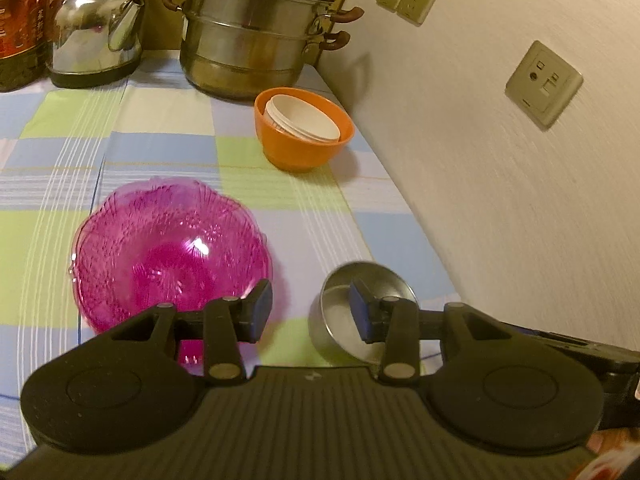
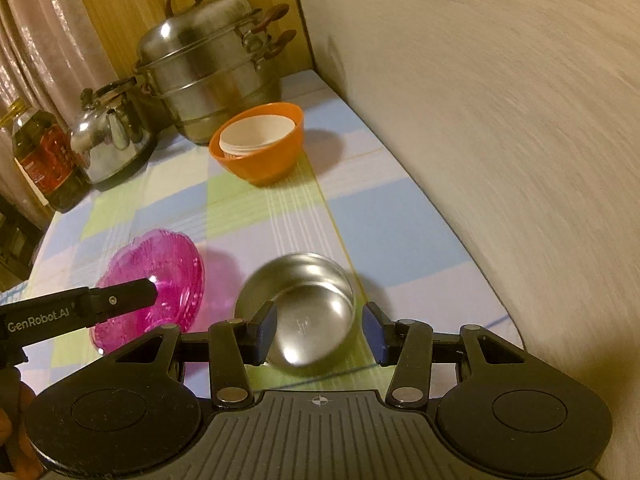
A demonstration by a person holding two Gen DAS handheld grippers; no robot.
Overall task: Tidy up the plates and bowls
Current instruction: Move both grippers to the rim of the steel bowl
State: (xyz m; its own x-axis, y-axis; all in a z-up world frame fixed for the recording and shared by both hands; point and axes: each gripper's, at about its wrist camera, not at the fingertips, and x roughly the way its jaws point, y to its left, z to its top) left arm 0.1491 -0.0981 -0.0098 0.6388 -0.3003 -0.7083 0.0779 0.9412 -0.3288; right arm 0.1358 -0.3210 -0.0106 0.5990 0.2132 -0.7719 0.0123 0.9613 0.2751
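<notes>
Checked cloth tabletop. Ribbed pink translucent bowl, scalloped rim, front left. Shiny round steel bowl just right of it. Smooth orange bowl holding white cup, further back. Left gripper and right gripper: fingers spread, pinching nothing.

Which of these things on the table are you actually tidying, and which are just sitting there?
Part of the job: pink glass bowl, steel bowl, orange bowl with the white bowl inside it.

Just lying about: steamer pot, kettle, oil bottle.
</notes>
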